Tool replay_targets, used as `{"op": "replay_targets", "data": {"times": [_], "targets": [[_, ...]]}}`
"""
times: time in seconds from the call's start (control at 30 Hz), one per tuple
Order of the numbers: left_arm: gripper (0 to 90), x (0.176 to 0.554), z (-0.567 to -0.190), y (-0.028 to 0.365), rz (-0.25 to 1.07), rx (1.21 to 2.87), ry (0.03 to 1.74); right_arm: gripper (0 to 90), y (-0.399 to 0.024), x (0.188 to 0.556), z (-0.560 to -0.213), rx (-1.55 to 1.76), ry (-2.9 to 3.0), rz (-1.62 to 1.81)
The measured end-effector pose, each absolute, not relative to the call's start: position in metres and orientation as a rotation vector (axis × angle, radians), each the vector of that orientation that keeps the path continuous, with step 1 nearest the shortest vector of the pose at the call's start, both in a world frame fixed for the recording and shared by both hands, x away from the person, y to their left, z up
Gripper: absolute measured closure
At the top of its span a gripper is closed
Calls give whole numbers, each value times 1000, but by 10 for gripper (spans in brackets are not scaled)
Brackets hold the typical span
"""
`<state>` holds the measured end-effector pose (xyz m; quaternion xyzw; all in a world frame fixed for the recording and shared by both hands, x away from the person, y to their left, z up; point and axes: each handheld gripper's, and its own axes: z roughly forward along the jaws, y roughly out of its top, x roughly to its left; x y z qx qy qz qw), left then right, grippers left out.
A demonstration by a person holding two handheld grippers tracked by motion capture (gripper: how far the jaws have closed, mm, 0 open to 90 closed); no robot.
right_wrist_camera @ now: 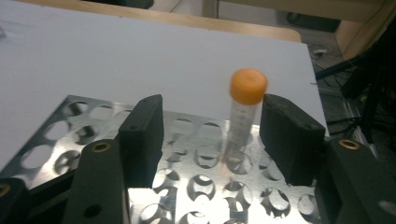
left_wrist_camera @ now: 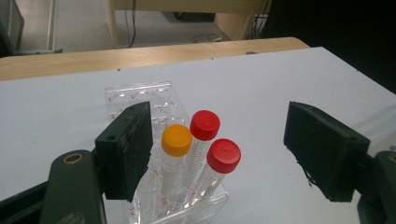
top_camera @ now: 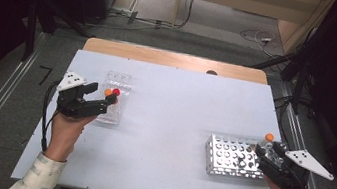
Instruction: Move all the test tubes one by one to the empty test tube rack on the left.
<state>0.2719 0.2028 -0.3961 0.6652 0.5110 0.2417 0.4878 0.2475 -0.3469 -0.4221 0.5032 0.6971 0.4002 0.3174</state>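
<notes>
A clear plastic rack (top_camera: 113,102) on the left of the white table holds an orange-capped tube (left_wrist_camera: 176,140) and two red-capped tubes (left_wrist_camera: 204,125). My left gripper (top_camera: 104,96) is open around them; its left pad (left_wrist_camera: 128,149) stands close beside the orange cap and the right pad is far off. On the right lies a metal rack (top_camera: 230,157) with many round holes. One orange-capped tube (right_wrist_camera: 243,116) stands upright in it. My right gripper (right_wrist_camera: 215,135) is open around that tube, whose cap sits near the right pad (right_wrist_camera: 289,140), while a wide gap separates it from the left pad.
The white sheet (top_camera: 180,106) covers a wooden table whose bare strip (top_camera: 177,59) shows at the back. Metal rails run along both sides. Cables and dark stand legs lie on the floor beyond the table. Most holes of the metal rack hold nothing.
</notes>
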Motion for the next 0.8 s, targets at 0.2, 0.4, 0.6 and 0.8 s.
{"op": "replay_targets", "data": {"times": [0.2,0.4,0.6,0.8], "targets": [[242,272,-396,200,587,1623,1235,508,-354,269,-439,1384,1800,977],[241,271,-396,198,587,1623,1232,630,-355,281,-447,1405,1814,969],[241,270,-395,198,586,1618,1226,713,-350,278,-438,1366,1805,968],[241,269,-393,196,583,1617,1215,717,-341,266,-398,1274,1752,1010]]}}
